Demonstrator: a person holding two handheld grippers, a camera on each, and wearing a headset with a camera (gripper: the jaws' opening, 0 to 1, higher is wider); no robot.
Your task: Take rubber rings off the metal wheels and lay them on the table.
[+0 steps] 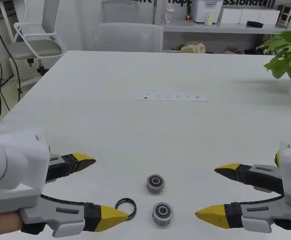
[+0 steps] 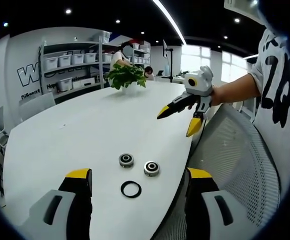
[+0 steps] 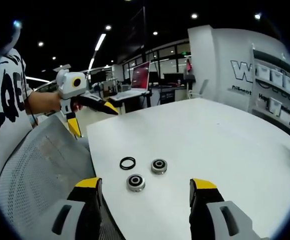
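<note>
Lying seemingly untouched between fingers (image 2: 79, 185): ring (image 2: 131, 189)

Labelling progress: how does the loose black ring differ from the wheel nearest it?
The ring is a thin, all-black open hoop with table showing through it; the wheel is a thick disc, dark outside with a metal hub. The ring lies bare, off any wheel; the wheel may still carry a dark band, but I can't confirm that. Shared: both are round, lie flat on the table, and do not touch.

Office, bin shelves (image 2: 67, 70), swivel chair (image 1: 32, 37)
</note>
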